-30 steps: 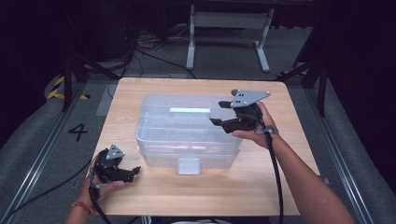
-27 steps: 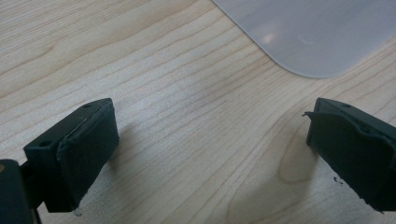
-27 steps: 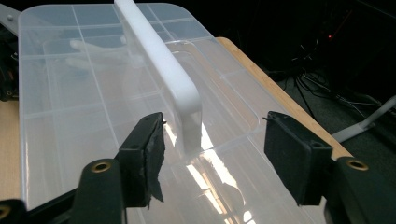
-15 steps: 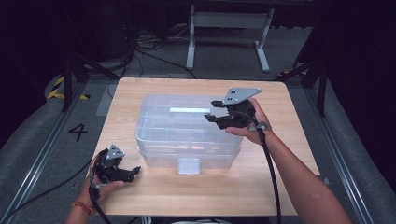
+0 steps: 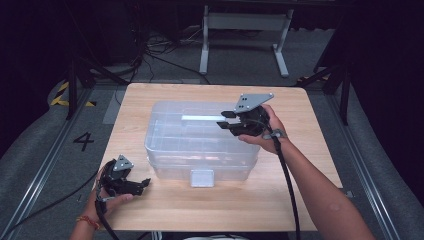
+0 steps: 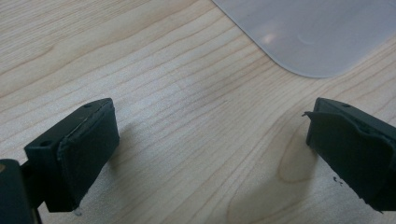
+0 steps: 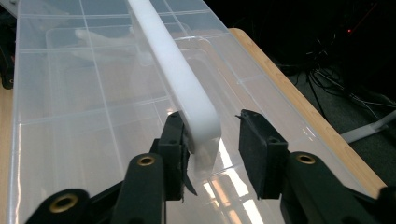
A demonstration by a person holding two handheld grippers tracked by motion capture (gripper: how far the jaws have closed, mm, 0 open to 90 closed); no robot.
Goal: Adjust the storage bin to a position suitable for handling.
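A clear plastic storage box [image 5: 170, 150] with a lid sits in the middle of the wooden table [image 5: 310, 150]. A white handle [image 5: 202, 118] runs along the lid's top. My right gripper [image 5: 225, 120] hovers over the right side of the lid, open. In the right gripper view, the right gripper [image 7: 212, 140] has its jaws on either side of the handle's [image 7: 177, 74] near end, the left jaw touching it. My left gripper [image 5: 144, 183] rests open on the table by the box's front left corner. In the left gripper view, the left gripper [image 6: 210, 144] holds nothing.
A white latch [image 5: 202, 177] hangs at the front of the box. The box's rounded corner [image 6: 317, 32] lies just beyond my left jaws. Bare wood runs along the front and right of the box. Past the table's far edge stand a metal frame [image 5: 240, 30] and cables.
My right gripper has moved left from the box's right edge over the lid, bringing its jaws around the handle's end. The left gripper has stayed in place.
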